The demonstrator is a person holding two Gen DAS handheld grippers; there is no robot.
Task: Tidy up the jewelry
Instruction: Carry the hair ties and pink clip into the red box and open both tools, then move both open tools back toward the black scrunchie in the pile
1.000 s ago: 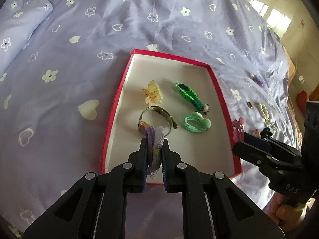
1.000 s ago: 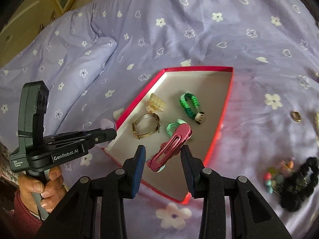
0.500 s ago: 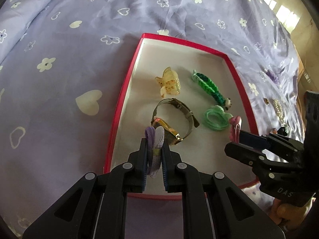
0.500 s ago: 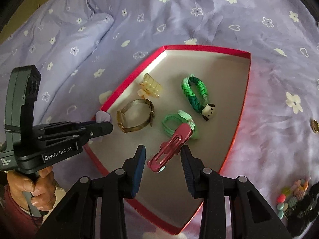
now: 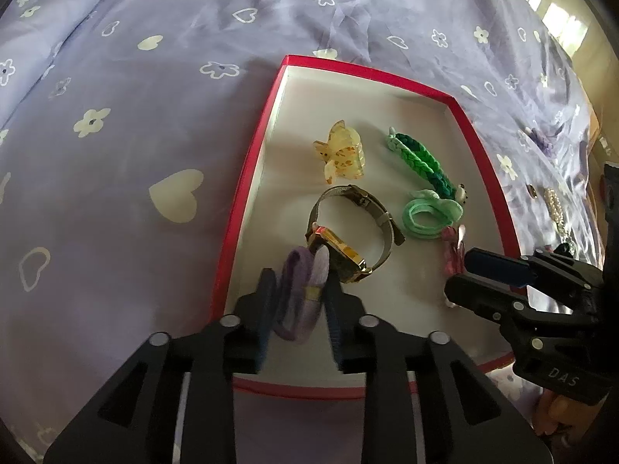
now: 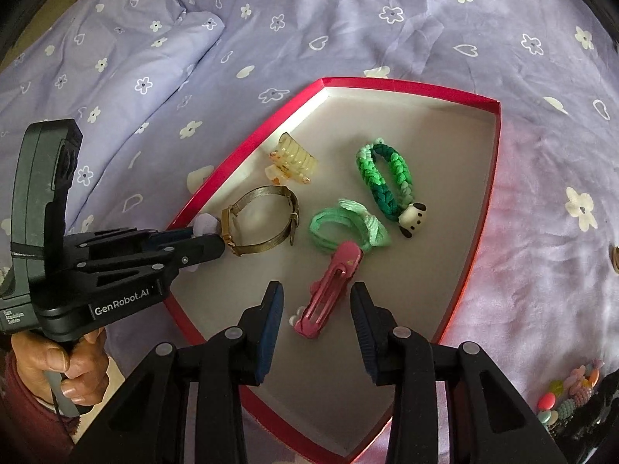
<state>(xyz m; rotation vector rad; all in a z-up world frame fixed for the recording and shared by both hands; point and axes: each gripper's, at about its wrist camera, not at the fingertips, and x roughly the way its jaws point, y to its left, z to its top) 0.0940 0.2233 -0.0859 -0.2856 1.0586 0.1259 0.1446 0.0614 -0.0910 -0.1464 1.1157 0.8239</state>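
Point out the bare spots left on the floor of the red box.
Free in the red box: the far end beyond the yellow claw clip and braided green bracelet, and the near right strip beside the pink clip. Crowded: the middle, around the watch and mint hair tie.

Black left tongs (image 6: 201, 241) marked "GenRobot.AI", blue pads (image 6: 271, 321), silver screws; maroon sleeve (image 6: 23, 421) at the wrist

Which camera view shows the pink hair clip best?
The right wrist view: the pink hair clip shows full length between the right tool's fingers. The left wrist view shows only its far end beyond that tool.
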